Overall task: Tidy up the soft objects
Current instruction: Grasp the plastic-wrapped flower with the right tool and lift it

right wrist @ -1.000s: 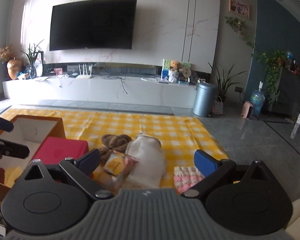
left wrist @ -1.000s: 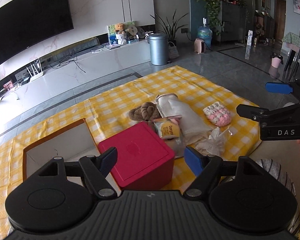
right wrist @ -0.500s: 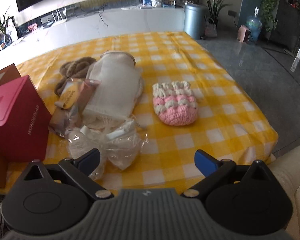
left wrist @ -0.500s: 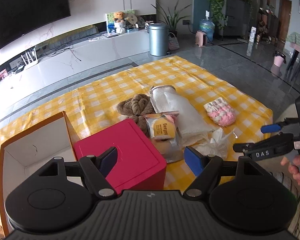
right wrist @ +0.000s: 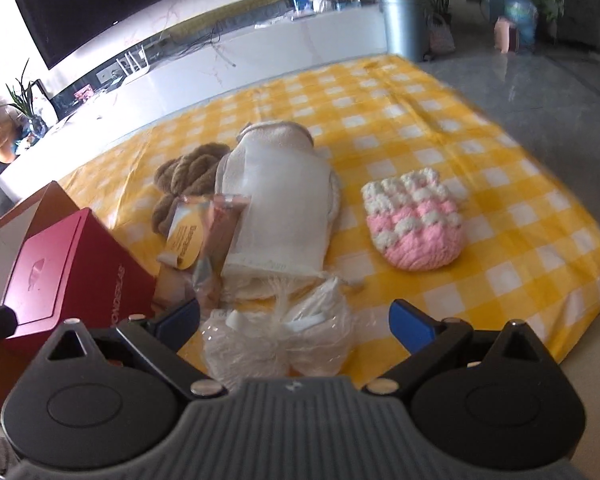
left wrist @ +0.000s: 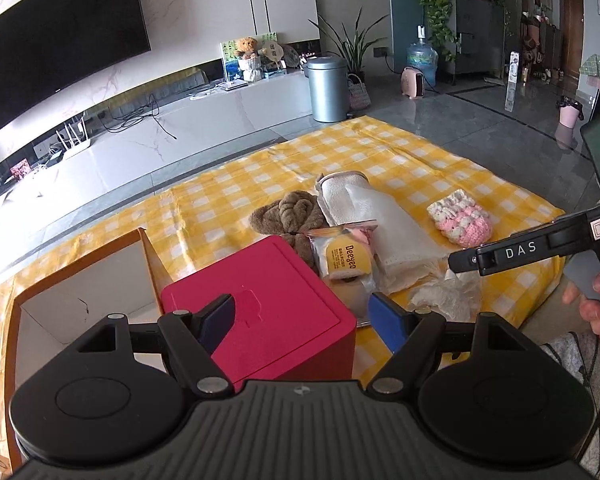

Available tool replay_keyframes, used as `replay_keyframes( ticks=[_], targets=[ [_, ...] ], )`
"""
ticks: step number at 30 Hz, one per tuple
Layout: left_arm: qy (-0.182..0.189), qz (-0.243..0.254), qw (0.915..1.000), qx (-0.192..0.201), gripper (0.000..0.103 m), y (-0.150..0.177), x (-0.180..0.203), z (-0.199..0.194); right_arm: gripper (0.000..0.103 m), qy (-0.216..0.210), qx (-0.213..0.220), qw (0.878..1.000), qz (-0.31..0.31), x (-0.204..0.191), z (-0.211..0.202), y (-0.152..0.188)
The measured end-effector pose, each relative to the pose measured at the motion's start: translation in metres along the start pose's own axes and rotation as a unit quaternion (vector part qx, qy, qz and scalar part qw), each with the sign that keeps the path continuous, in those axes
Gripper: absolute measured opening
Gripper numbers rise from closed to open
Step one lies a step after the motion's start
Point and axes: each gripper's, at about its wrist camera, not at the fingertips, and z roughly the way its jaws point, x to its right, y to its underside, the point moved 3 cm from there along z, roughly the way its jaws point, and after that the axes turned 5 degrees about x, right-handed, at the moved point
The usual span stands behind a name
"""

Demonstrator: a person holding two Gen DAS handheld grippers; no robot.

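Note:
Soft items lie on a yellow checked cloth (left wrist: 400,152): a brown knitted piece (right wrist: 188,172), a folded white towel (right wrist: 280,200), a pink-and-white crocheted piece (right wrist: 414,224), a yellow-labelled packet (right wrist: 186,240) and a clear plastic bag of white stuff (right wrist: 276,340). My right gripper (right wrist: 296,322) is open just over the bag, which lies between its blue pads without being pressed. In the left wrist view its black finger (left wrist: 500,254) reaches the bag (left wrist: 448,296). My left gripper (left wrist: 302,318) hangs open above a red box (left wrist: 268,292), holding nothing.
An open cardboard box (left wrist: 84,280) with a white inside stands left of the red box (right wrist: 60,272). A hand (left wrist: 596,300) holds the right gripper at the cloth's near right edge. A grey bin (left wrist: 326,88) and a low white TV bench (left wrist: 204,120) stand beyond the cloth.
The right gripper has dropped and tipped downward, from facing the room to hovering over the plastic bag. The left gripper sank slightly and stays open above the red box.

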Motion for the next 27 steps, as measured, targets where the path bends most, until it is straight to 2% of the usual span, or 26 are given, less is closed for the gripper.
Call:
replay_keyframes(
  ticks=[2,4,7,9,12,14,16,17,20,21,22,25,27],
  targets=[
    [0.005,-0.008,1.0000,0.001,0.089,0.001,-0.006,-0.005,0.099,0.009,0.031,0.996,-0.077,-0.011,-0.009,-0.002],
    [0.008,-0.017,0.9998,0.002,0.089,0.002,-0.013,-0.009,0.099,-0.007,0.042,0.984,-0.171,-0.022,-0.015,-0.001],
    [0.007,-0.032,0.9995,0.002,0.089,0.005,-0.022,-0.011,0.099,-0.047,0.047,0.942,-0.329,-0.033,-0.016,0.004],
    [0.011,-0.044,0.9990,0.003,0.089,0.007,-0.026,-0.013,0.099,-0.042,0.022,0.920,-0.390,-0.033,-0.007,0.006],
    [0.017,-0.044,0.9989,0.002,0.089,0.011,-0.030,-0.014,0.097,-0.014,-0.012,0.869,-0.495,-0.034,0.009,0.010],
    [0.012,-0.034,0.9994,-0.002,0.089,0.014,-0.030,-0.012,0.097,-0.036,-0.021,0.829,-0.557,-0.036,0.012,0.016],
    [0.002,-0.030,0.9995,-0.005,0.089,0.017,-0.032,-0.009,0.097,-0.059,-0.061,0.785,-0.614,-0.040,0.017,0.027],
    [-0.001,-0.031,0.9995,-0.006,0.089,0.018,-0.033,-0.008,0.095,-0.070,-0.072,0.766,-0.634,-0.043,0.019,0.033],
    [-0.001,-0.036,0.9993,-0.008,0.089,0.018,-0.036,-0.005,0.089,-0.125,-0.078,0.727,-0.670,-0.056,0.019,0.044],
    [-0.002,-0.038,0.9992,-0.010,0.089,0.019,-0.037,-0.004,0.084,-0.137,-0.078,0.713,-0.683,-0.060,0.019,0.049],
    [-0.003,-0.040,0.9991,-0.011,0.089,0.020,-0.038,-0.003,0.084,-0.143,-0.083,0.697,-0.698,-0.065,0.023,0.055],
    [-0.003,-0.040,0.9991,-0.015,0.089,0.022,-0.040,-0.001,0.084,-0.146,-0.092,0.663,-0.728,-0.075,0.033,0.066],
    [-0.005,-0.039,0.9991,-0.019,0.089,0.024,-0.042,0.000,0.081,-0.148,-0.096,0.648,-0.741,-0.077,0.038,0.072]
  ],
)
